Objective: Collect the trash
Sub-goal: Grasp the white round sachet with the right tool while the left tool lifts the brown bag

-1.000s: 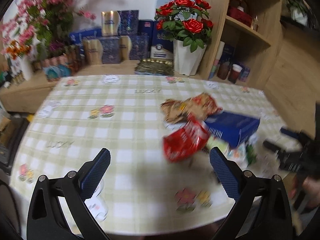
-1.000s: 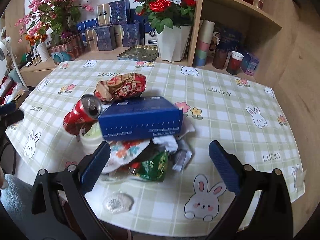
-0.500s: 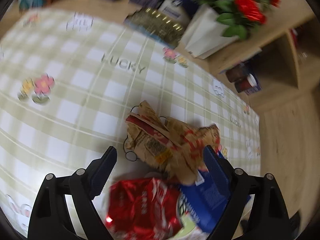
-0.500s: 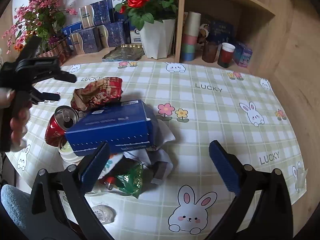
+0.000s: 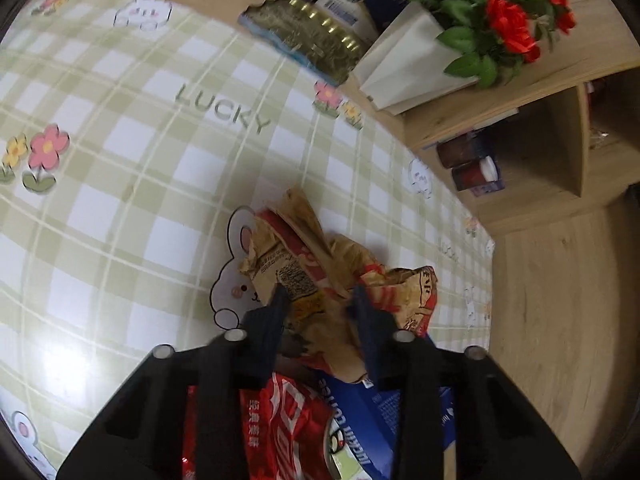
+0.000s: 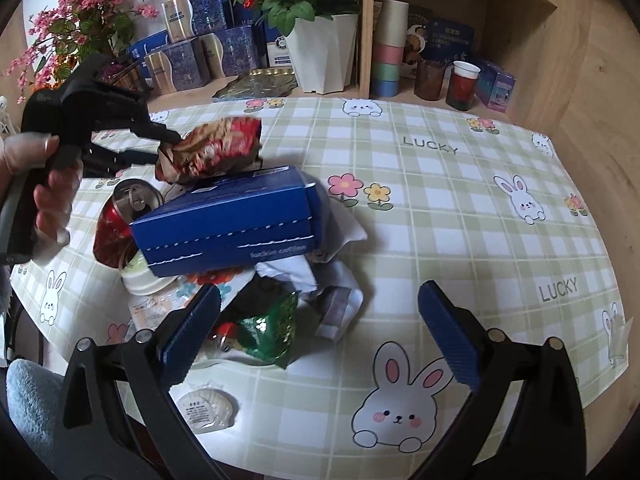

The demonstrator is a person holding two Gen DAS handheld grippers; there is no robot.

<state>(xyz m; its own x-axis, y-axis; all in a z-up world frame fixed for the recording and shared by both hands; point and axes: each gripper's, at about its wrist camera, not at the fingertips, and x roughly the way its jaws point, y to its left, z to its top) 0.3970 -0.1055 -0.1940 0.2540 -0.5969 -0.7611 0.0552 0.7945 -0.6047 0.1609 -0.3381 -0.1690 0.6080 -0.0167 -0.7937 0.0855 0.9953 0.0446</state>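
Item: crumpled brown-and-red paper snack bag [image 5: 320, 276], on the green checked tablecloth [image 5: 160, 160] at the far edge of the trash pile, leaning on the blue cardboard box [image 6: 232, 220]; likely light, soft and crushable, best taken at a bunched fold. Left gripper [image 5: 318, 300]: jaws have just closed, pinching the bag's near crumpled edge. Right gripper [image 6: 320, 336]: spread wide, empty, over the green foil wrapper [image 6: 268, 332].
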